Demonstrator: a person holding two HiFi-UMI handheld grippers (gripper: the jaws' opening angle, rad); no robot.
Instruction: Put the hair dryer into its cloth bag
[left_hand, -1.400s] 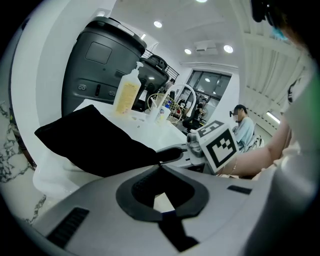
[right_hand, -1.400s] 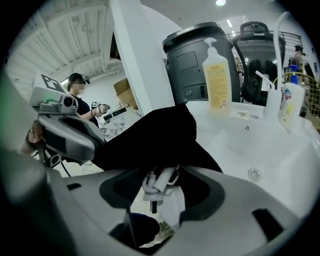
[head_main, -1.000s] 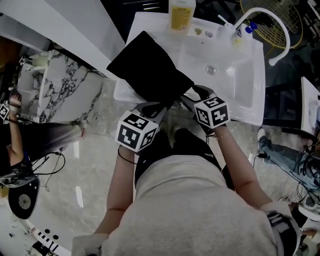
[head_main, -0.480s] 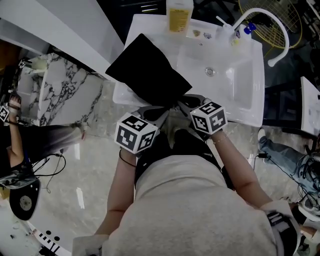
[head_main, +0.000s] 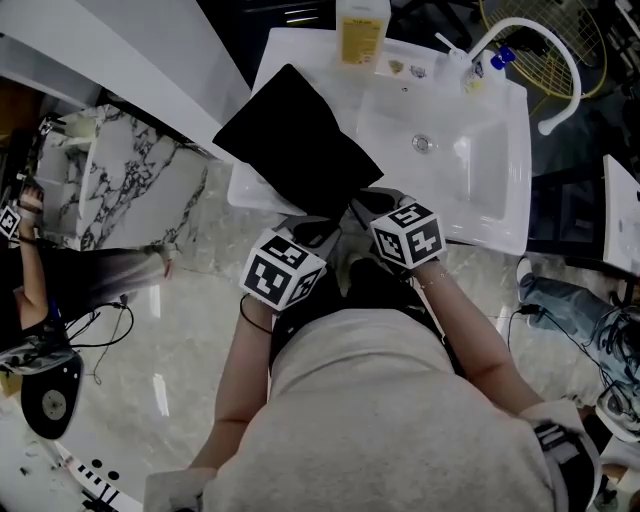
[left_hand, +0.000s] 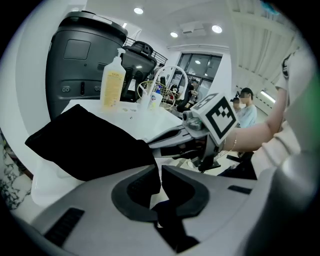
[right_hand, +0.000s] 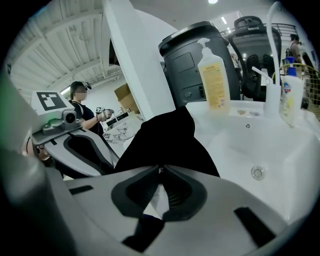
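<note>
The black cloth bag (head_main: 295, 140) lies flat on the left part of the white sink counter (head_main: 490, 215), its near edge hanging over the front. My left gripper (head_main: 315, 232) is shut on that near edge, and black cloth is pinched between its pads (left_hand: 160, 167). My right gripper (head_main: 365, 200) sits just to the right on the same edge. Its jaws have just been closing and now press on the bag's edge (right_hand: 161, 170). The bag (right_hand: 165, 140) spreads away behind the right jaws. No hair dryer shows in any view.
A yellow pump bottle (head_main: 362, 30) stands at the back of the counter. The basin with its drain (head_main: 422, 141) and a white curved faucet (head_main: 545, 60) lie to the right. A marble surface (head_main: 120, 190) is at the left, with a person (head_main: 30, 280) beyond it.
The right gripper's jaws went from wide open to closed on the bag's near edge. That gripper drew slightly left and nearer, towards the left gripper, which kept its hold.
</note>
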